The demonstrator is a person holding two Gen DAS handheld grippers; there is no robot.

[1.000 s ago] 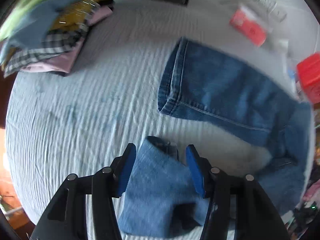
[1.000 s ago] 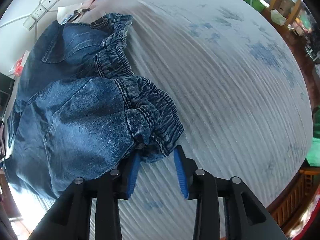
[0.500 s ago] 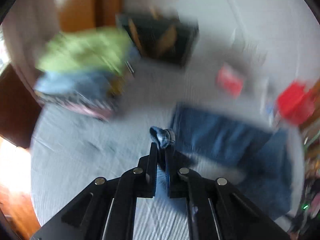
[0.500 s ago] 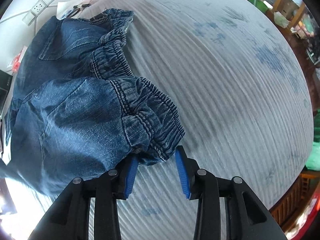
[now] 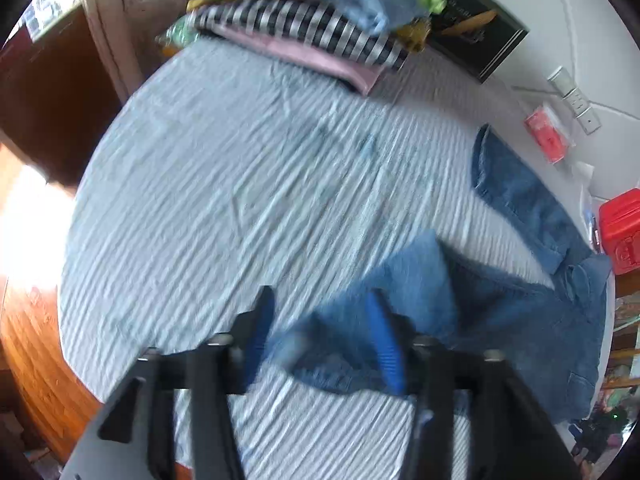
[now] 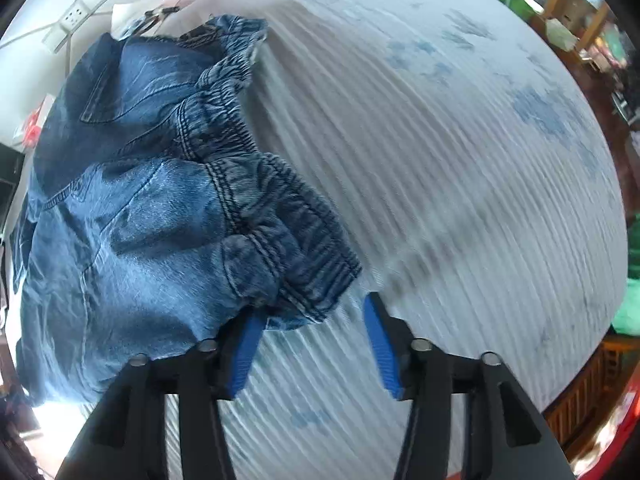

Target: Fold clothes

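Pale ribbed bedding [image 5: 248, 184] covers the bed, a pile of folded clothes [image 5: 320, 20] at its far edge. Blue jeans [image 6: 132, 200] lie on it, their legs running away from the gathered waistband; the nearer hem is blurred. Both the left gripper [image 5: 320, 332] and right gripper [image 6: 308, 332] are opening, denim between the jaws, pads not pressing.

Both claws pointed steeply downward, jaws opening

The left claw [image 5: 320, 332] and the right claw [image 6: 310, 340] are held with blue pads parted; nothing is clamped.
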